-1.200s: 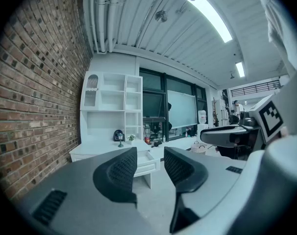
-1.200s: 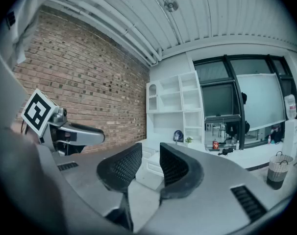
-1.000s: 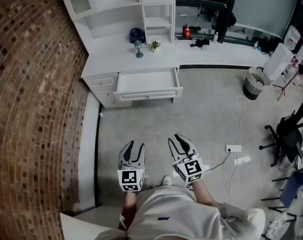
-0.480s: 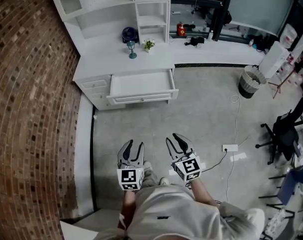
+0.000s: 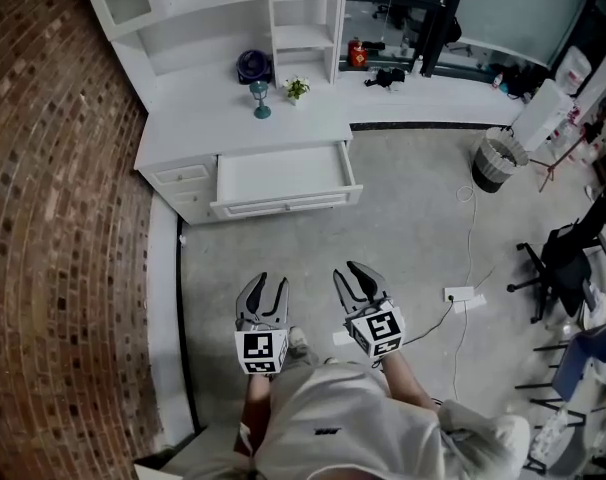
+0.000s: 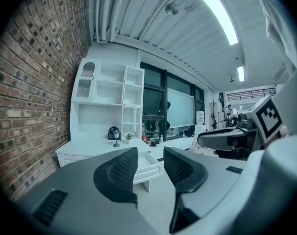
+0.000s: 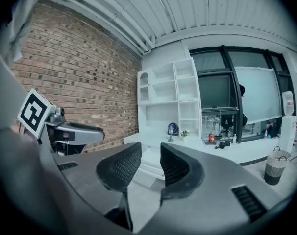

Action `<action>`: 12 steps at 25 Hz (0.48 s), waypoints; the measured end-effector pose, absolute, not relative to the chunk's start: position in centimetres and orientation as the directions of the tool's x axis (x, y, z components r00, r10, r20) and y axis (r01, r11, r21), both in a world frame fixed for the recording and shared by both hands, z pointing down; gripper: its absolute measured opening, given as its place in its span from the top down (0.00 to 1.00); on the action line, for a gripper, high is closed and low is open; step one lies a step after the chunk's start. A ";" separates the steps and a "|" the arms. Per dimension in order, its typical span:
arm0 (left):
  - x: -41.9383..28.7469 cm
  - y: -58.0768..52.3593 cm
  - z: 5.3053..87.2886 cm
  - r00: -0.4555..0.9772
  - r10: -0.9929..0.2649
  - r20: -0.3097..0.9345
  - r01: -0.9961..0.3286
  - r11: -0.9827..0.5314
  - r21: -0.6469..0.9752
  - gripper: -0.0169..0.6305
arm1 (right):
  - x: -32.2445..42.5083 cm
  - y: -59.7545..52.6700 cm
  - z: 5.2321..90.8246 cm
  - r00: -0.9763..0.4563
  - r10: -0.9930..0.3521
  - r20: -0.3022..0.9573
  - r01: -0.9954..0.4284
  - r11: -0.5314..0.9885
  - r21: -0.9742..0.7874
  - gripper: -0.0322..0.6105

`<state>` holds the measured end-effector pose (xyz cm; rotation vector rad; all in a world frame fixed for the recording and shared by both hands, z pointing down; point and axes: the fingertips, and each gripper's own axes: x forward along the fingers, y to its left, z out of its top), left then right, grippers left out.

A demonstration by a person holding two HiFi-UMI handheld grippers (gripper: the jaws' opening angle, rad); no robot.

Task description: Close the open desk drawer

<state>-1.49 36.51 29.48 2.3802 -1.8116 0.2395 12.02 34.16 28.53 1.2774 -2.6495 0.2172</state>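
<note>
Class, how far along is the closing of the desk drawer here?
Done: nothing; the drawer stands pulled out of the white desk. In hand: the left hand-held gripper, jaws closing on nothing, and the right hand-held gripper, open and empty, hang over the floor short of it. Left: reach the drawer front and push it in.

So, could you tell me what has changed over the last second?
The left tool and the right tool have both come nearer the desk. The left tool's jaws are closing a little with nothing between them, and nothing was taken hold of. The drawer stays open, and the right tool stays open and empty.
</note>
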 end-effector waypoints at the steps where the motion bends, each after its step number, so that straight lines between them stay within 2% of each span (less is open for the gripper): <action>1: -2.0 35.8 29.6 0.265 -0.941 0.211 -0.963 -0.267 0.017 0.70 | 11.5 33.6 28.6 -0.606 -0.759 0.239 -0.788 0.614 -0.047 0.79; 12: -6.3 30.8 31.3 0.297 -0.929 0.220 -0.955 -0.294 0.043 0.70 | 7.8 29.6 30.5 -0.568 -0.771 0.288 -0.811 0.584 -0.036 0.79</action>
